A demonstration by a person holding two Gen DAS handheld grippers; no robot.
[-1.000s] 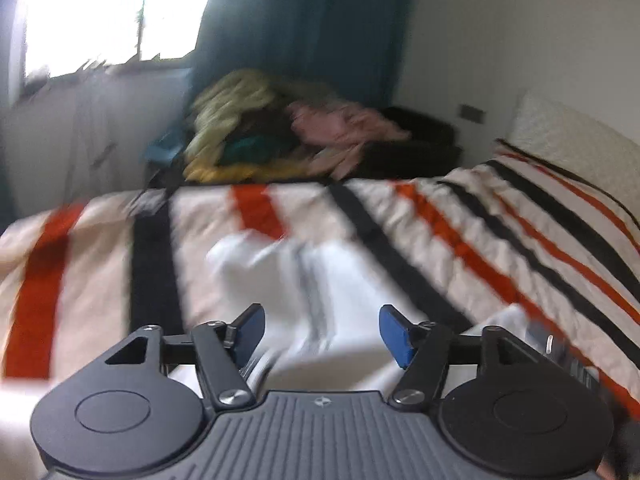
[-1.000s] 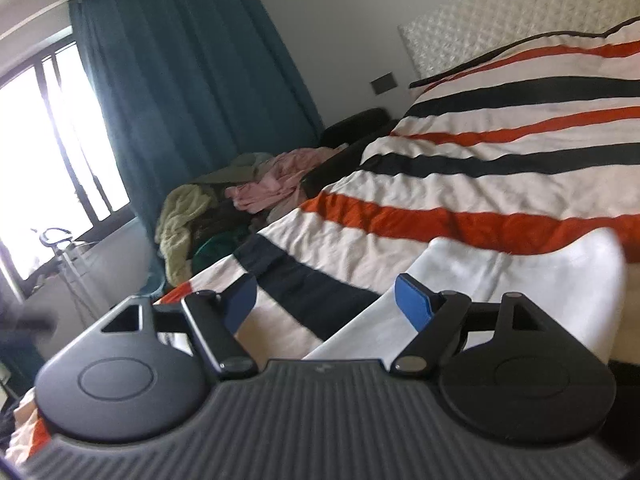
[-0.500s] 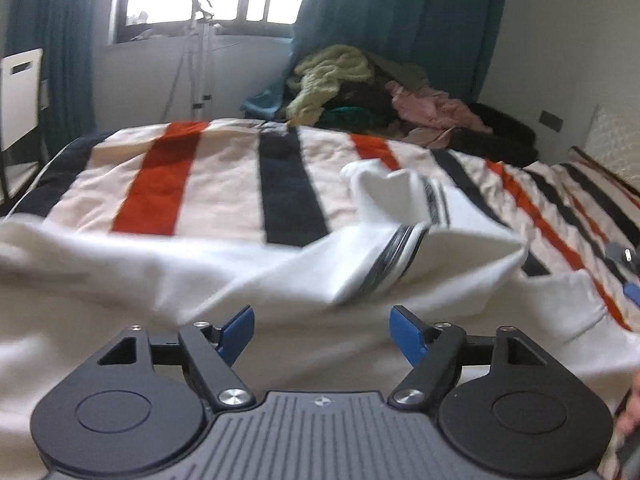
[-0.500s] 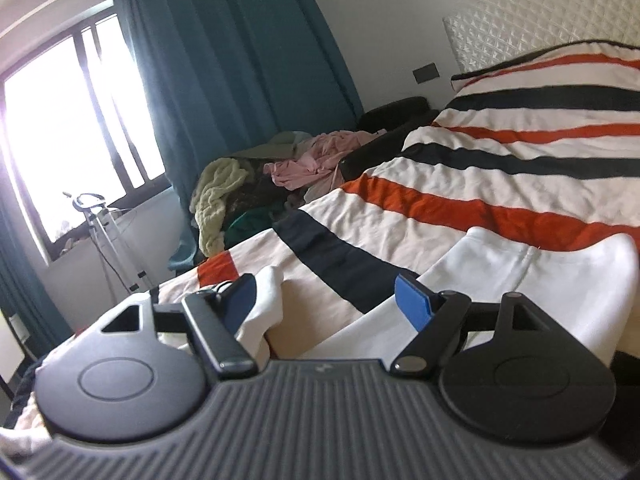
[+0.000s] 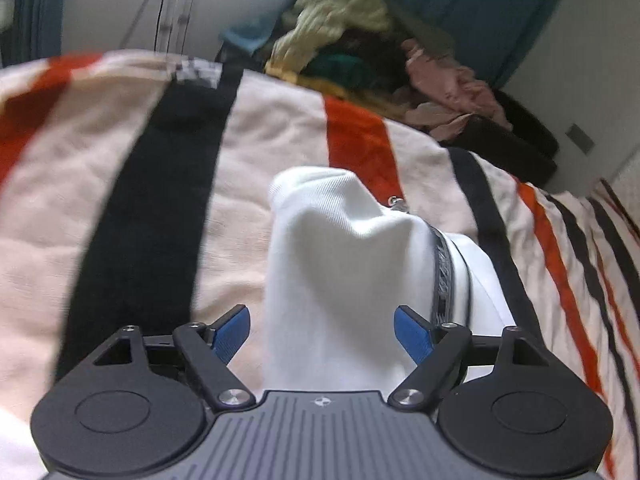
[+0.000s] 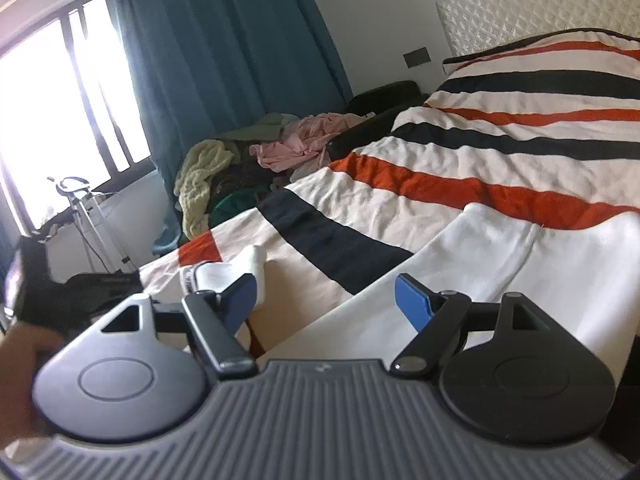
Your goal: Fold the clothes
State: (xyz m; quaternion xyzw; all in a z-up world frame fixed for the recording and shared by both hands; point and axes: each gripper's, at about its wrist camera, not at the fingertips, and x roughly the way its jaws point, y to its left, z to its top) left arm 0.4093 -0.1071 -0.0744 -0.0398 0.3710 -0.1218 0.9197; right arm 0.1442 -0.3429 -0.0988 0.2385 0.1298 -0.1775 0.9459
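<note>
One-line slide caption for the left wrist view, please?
Left tongs open around a raised fold of the white garment on the striped bedspread.

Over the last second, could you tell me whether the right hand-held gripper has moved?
Yes. The right hand-held gripper has swung right: the window and curtain sit further right in its view, and more of the room's left side shows.

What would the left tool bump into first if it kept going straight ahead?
Most likely the white garment bunched up on the striped blanket. It already sits between the open fingers of the left tool, though depth is hard to judge.
</note>
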